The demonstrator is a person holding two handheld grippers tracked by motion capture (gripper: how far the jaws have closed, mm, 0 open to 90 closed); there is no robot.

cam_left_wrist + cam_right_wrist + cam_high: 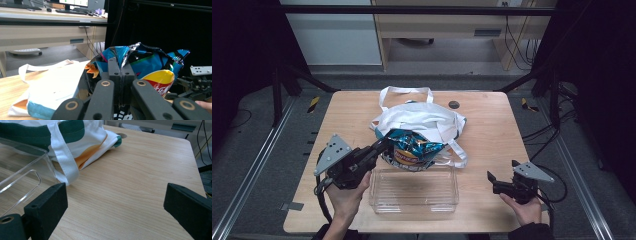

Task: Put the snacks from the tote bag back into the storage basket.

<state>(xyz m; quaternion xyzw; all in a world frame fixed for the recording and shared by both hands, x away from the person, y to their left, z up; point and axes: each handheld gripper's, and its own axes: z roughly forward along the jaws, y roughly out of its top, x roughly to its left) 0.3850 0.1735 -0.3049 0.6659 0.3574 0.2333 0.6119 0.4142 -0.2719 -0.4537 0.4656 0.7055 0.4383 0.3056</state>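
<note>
High view: my left tool (pixel 384 143) clamped on chip bag (pixel 414 150) at the tote bag (pixel 422 120), right tool (pixel 501 181) wide open, empty; next I'd guess lift it into the near clear bin (pixel 414 190).

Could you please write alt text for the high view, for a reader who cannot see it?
The left gripper is shut on a blue chip bag at the mouth of a white tote on a wooden table. A clear bin sits just in front. The right gripper rests open at the table's right.
</note>
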